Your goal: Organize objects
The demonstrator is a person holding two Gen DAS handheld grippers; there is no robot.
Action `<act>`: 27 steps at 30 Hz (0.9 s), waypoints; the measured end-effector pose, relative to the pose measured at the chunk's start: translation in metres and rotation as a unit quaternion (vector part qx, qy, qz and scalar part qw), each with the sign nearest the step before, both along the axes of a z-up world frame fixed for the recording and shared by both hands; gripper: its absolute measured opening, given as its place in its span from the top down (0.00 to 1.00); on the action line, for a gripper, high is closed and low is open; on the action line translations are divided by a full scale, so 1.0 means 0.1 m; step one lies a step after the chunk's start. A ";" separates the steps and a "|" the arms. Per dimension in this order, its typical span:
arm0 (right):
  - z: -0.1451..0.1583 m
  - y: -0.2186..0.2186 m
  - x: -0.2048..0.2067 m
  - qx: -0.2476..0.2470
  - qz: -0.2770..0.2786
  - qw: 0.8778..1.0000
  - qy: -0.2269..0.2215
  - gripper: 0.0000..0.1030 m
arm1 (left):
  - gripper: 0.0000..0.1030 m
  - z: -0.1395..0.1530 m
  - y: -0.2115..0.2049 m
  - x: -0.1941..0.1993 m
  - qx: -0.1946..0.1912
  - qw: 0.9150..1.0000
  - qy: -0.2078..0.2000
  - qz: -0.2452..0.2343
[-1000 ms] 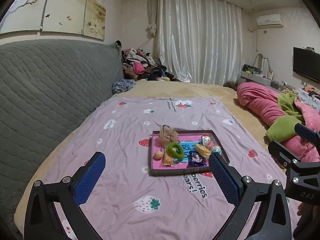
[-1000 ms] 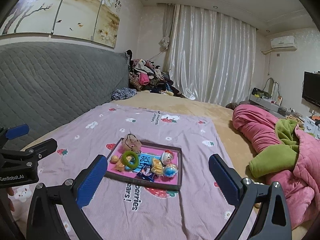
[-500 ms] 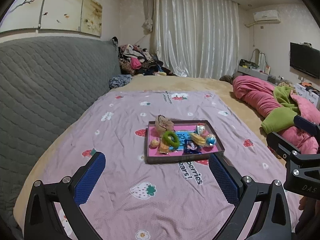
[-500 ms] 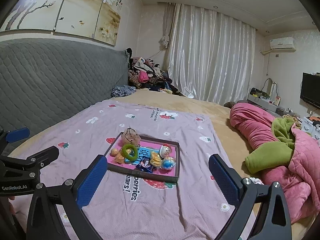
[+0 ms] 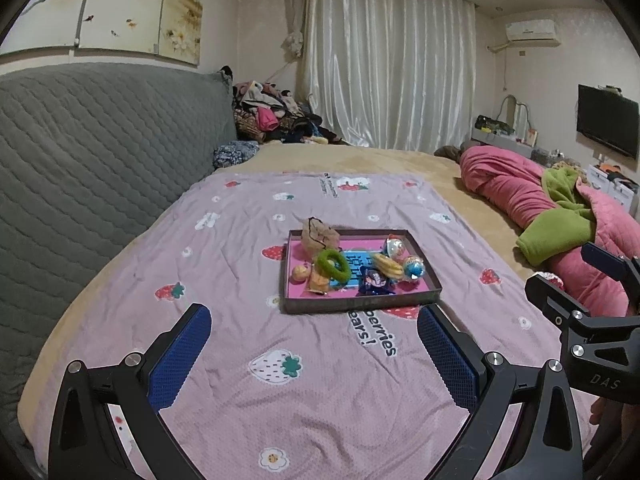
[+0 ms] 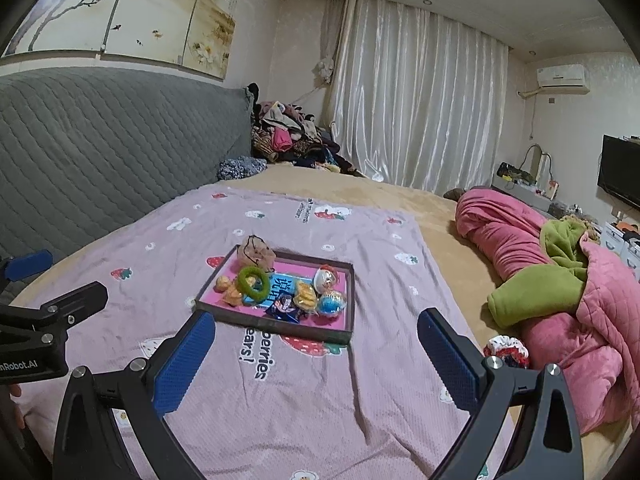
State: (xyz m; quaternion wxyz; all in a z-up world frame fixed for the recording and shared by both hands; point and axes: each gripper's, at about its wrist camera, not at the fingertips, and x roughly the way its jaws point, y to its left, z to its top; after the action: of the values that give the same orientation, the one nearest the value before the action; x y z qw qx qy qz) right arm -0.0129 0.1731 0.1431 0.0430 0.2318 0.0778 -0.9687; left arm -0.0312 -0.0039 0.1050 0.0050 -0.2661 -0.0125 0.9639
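Observation:
A shallow brown tray (image 5: 360, 304) (image 6: 276, 326) with a pink floor lies on the strawberry-print sheet. It holds a green hair ring (image 5: 333, 264) (image 6: 253, 280), a tan drawstring pouch (image 5: 319, 236) (image 6: 257, 256), a blue card, wrapped sweets and two shiny balls (image 5: 413, 267) (image 6: 331, 302). My left gripper (image 5: 314, 354) hovers open in front of the tray with nothing between its fingers. My right gripper (image 6: 316, 354) is also open and empty, short of the tray's near edge. Each gripper shows at the side of the other's view.
A grey quilted headboard (image 5: 92, 152) runs along the left. A rolled pink and green quilt (image 6: 560, 280) lies on the right of the bed, with a small scrunchie (image 6: 505, 350) beside it. Clothes are piled (image 6: 288, 136) at the far corner by the curtains.
Both grippers have drawn back and lifted away from the tray, which now looks smaller and farther off. Both stay open; nothing was picked up.

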 end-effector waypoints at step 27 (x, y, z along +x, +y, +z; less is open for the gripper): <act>-0.54 0.05 -0.25 -0.004 -0.002 0.998 -0.063 0.01 | 0.00 -0.64 0.02 -0.34 -0.008 0.997 -0.074 0.000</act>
State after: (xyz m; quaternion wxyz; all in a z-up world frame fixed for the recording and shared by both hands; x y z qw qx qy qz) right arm -0.0384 0.1781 0.0895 0.0466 0.2921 0.0705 -0.9526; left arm -0.0655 -0.0015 0.0415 0.0024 -0.3368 -0.0050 0.9416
